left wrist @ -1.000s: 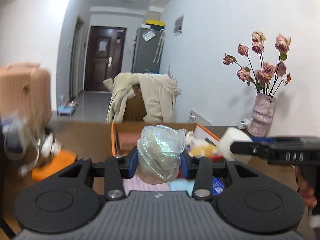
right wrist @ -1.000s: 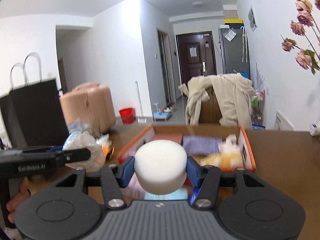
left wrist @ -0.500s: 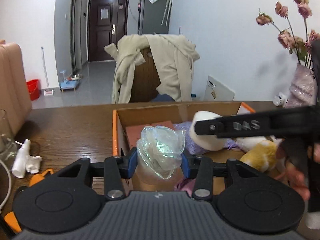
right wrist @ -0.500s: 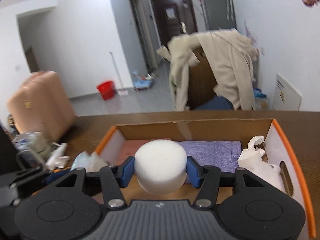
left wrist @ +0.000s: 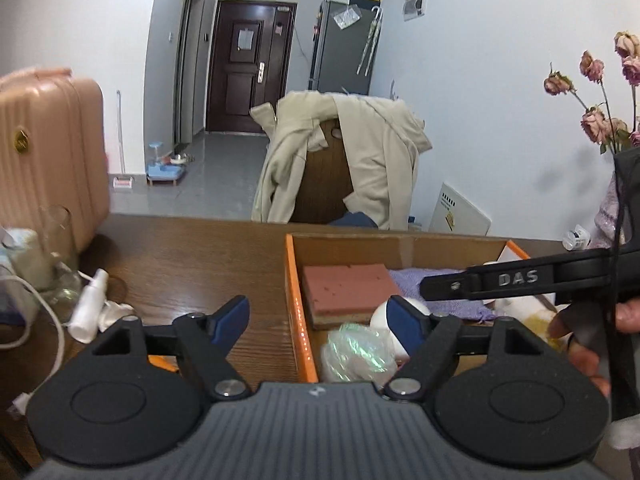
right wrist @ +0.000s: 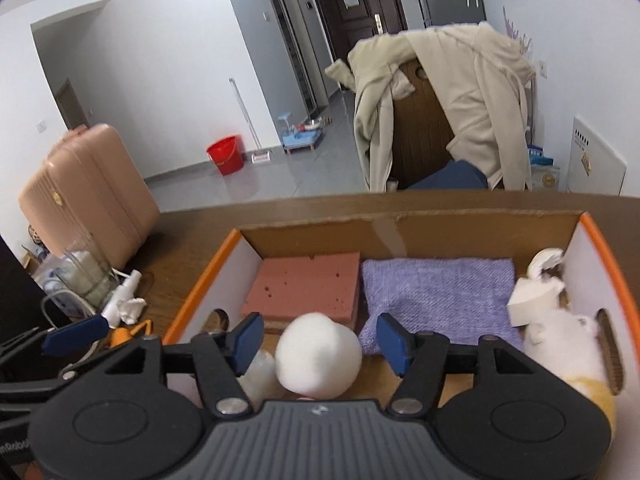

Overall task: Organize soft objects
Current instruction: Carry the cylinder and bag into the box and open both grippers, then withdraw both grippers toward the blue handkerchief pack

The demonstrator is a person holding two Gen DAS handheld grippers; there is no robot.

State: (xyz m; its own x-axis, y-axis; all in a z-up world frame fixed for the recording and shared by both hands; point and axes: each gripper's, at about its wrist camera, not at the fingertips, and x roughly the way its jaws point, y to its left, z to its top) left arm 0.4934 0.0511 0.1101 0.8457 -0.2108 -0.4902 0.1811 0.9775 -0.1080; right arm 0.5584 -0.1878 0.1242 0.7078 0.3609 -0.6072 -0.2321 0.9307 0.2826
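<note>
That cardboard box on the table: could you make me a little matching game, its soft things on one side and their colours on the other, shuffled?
Things:
1. flat sponge block
2. folded cloth
3. round foam puff
4. crinkly film ball

Colours:
A. white
B. shimmery clear
C. pink
D. purple

Pairs: 1-C, 2-D, 3-A, 4-B

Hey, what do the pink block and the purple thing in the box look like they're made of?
Pink block: likely sponge foam, matte, with small pits on top and a tan layer underneath. Purple thing: probably knitted or woven cloth, with a ribbed, slightly fuzzy texture.
</note>
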